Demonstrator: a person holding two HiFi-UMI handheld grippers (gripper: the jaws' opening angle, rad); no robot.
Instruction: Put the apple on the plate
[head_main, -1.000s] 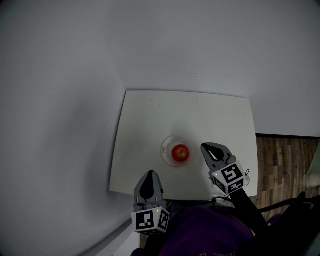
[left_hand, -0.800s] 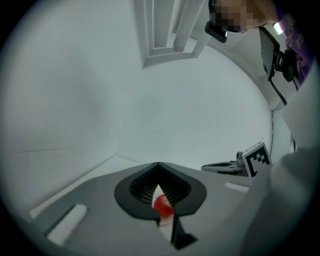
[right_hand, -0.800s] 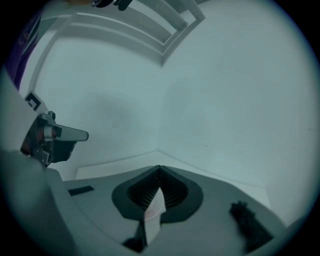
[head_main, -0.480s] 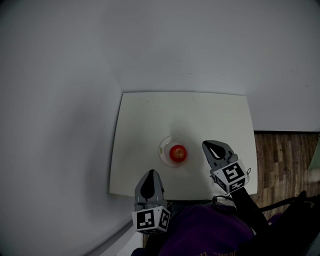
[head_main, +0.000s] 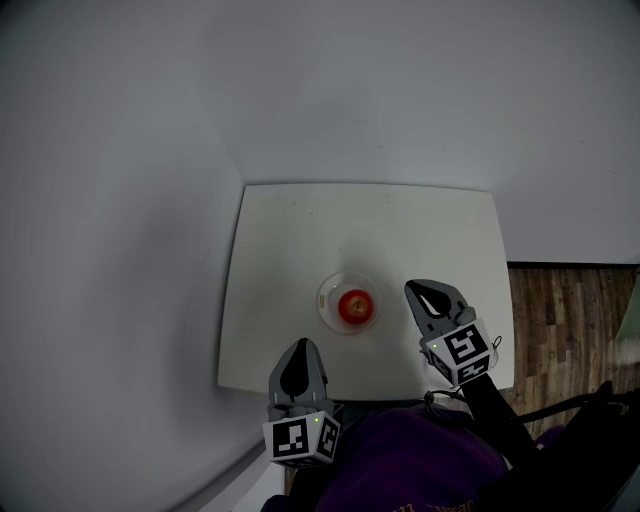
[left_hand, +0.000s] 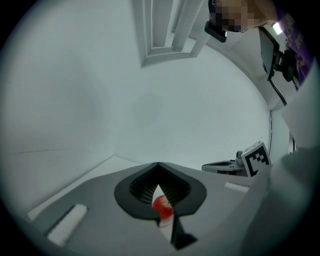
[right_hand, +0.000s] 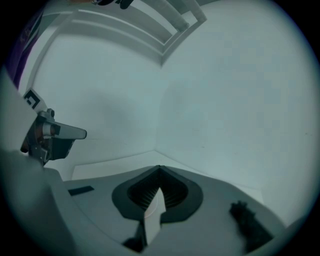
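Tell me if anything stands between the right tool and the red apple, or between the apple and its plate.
Nothing visible does. Only a bare stretch of the white table lies between the right tool and the round red apple. The apple already sits on the small pale round plate, and that tool is shut and empty.

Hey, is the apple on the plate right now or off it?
On the plate: the head view shows the apple resting inside its rim.
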